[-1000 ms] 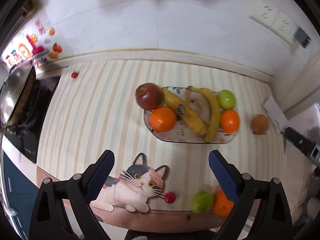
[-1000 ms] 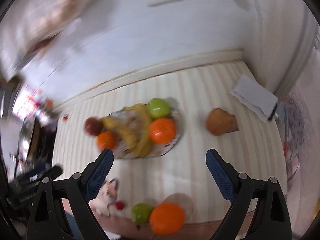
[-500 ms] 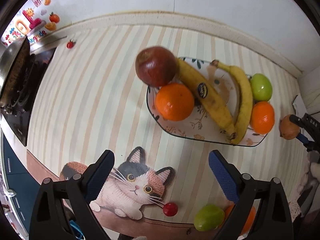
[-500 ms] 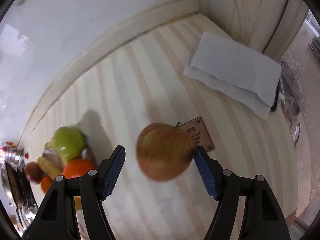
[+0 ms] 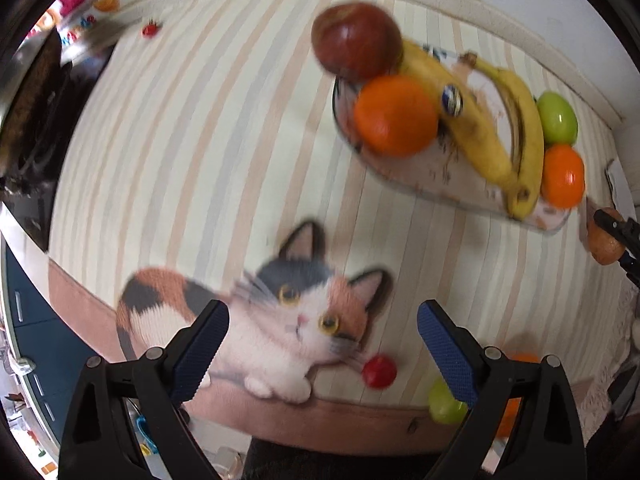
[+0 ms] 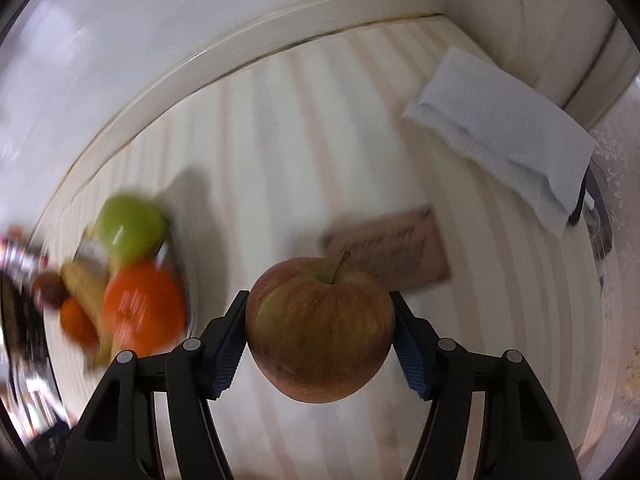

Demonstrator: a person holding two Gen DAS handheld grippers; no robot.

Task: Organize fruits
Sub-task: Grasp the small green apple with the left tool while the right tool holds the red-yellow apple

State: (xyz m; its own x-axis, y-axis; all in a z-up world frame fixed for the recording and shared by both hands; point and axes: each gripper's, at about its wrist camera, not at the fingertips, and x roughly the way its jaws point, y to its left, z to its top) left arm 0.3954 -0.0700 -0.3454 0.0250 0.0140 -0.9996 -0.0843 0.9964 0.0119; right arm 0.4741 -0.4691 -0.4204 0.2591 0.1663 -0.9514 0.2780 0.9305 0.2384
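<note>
My right gripper [image 6: 320, 328] is shut on a red-yellow apple [image 6: 320, 328] and holds it above the striped counter. In the left wrist view the same apple [image 5: 604, 244] shows at the far right in that gripper's tips. My left gripper [image 5: 322, 344] is open and empty over a cat picture [image 5: 264, 320]. A glass plate [image 5: 420, 172] holds a dark red apple [image 5: 356, 42], two oranges [image 5: 394, 116], two bananas [image 5: 472, 128] and a green apple [image 5: 557, 118]. A green fruit [image 5: 442, 402] and an orange [image 5: 512, 408] lie by the counter's front edge, partly hidden by my right finger.
A small red tomato [image 5: 379, 371] lies by the cat's paw. A folded white cloth [image 6: 500, 132] and a brown label [image 6: 392, 248] lie on the counter at the right. A stove with a pan [image 5: 28, 100] stands at the left. The wall runs behind.
My right gripper has closed on the red-yellow apple and lifted it off the counter. My left gripper has moved down and left, closer to the cat picture.
</note>
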